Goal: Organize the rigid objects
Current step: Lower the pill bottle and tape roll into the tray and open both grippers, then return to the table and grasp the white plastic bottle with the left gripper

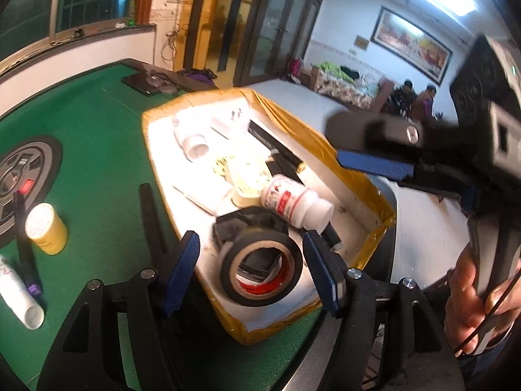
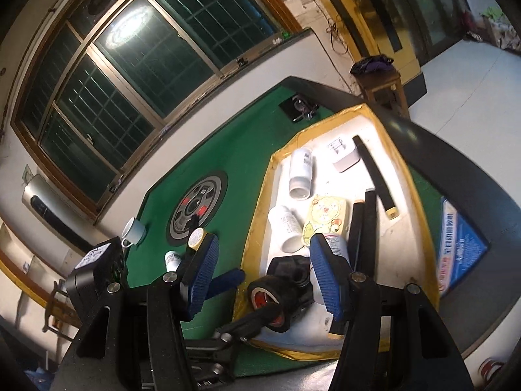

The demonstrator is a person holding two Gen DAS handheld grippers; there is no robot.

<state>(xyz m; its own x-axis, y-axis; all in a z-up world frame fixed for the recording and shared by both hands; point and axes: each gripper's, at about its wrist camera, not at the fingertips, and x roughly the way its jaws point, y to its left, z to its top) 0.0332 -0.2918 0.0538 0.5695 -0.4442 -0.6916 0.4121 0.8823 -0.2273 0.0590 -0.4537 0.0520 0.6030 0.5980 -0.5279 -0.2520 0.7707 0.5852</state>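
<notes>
A white foam tray (image 1: pixel 325 137) (image 2: pixel 257 215) with yellow-taped rims sits on the green table. Near its front corner a black tape roll (image 1: pixel 260 270) (image 2: pixel 273 299) leans on a black block (image 1: pixel 247 224). My left gripper (image 1: pixel 252 272) (image 2: pixel 257 296) straddles the roll, open, with its blue pads clear of the roll's sides. A red-labelled white bottle (image 1: pixel 293 202) (image 2: pixel 338 244) lies just behind. My right gripper (image 2: pixel 263 275) (image 1: pixel 368 146) hovers above the tray's near end, open and empty. A yellow bottle (image 1: pixel 47 228) (image 2: pixel 197 238), a black marker (image 1: pixel 26 244) and a white tube (image 1: pixel 16 293) lie outside the tray.
Also in the tray: a second white bottle (image 1: pixel 192 143) (image 2: pixel 301 169), a yellow cartoon case (image 1: pixel 247 179) (image 2: pixel 325 218), a white charger (image 2: pixel 345 159) and long black sticks (image 2: pixel 374 169). A white cup (image 2: pixel 133 229) stands at the table's far edge. A hand (image 1: pixel 472 293) grips the right handle.
</notes>
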